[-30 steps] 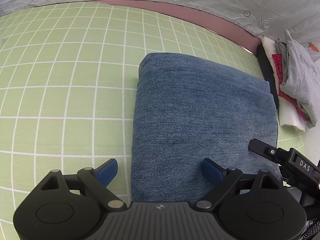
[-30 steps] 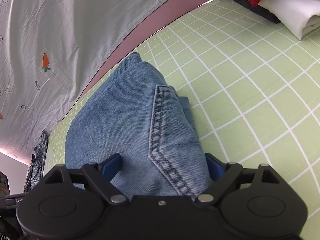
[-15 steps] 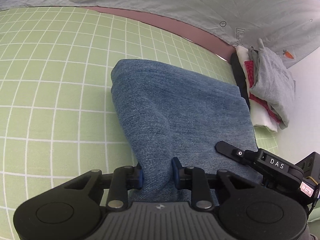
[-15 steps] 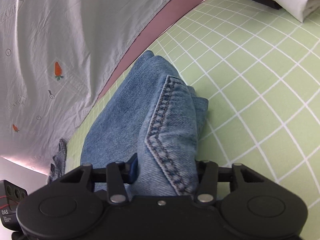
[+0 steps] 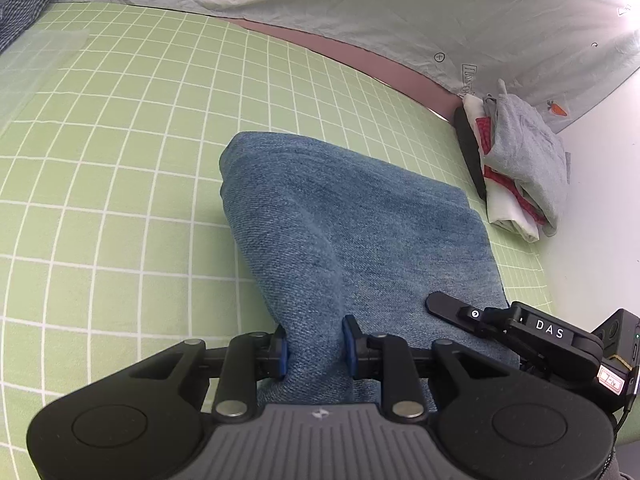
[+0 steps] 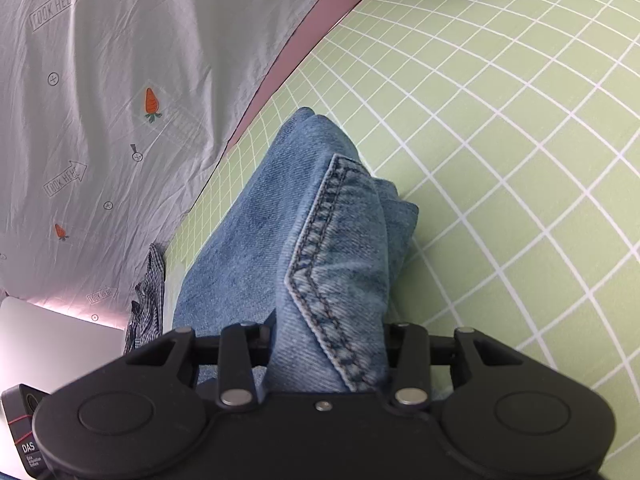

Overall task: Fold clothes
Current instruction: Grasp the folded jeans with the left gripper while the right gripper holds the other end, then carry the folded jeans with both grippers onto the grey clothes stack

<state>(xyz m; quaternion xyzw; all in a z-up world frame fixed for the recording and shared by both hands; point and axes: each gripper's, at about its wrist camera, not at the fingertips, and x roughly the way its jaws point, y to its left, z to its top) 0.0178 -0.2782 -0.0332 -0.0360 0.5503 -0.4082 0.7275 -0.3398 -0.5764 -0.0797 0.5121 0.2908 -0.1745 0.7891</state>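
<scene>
Left wrist view: my left gripper (image 5: 313, 346) has its jaws closed on a pinched ridge of the folded jeans (image 5: 352, 240), blue pads (image 5: 347, 342) pressed against the denim on both sides. The jeans lie on the green grid mat (image 5: 120, 160), their far fold resting flat while the near edge rises into my grip. At the far right of the mat, by the white wall, sits a stack of folded clothes (image 5: 520, 172): grey on top, red and white beneath, a black piece alongside. A grey carrot-print sheet (image 5: 400, 8) hangs behind the mat.

Right wrist view: my right gripper (image 6: 330, 354) has its jaws closed on the jeans (image 6: 280, 232) at a pocket corner with doubled stitching (image 6: 316, 236); the cloth bunches up between them and trails away across the mat (image 6: 500, 140). A checked garment (image 6: 150, 284) lies at the mat's far left edge, beneath the sheet (image 6: 120, 80).
</scene>
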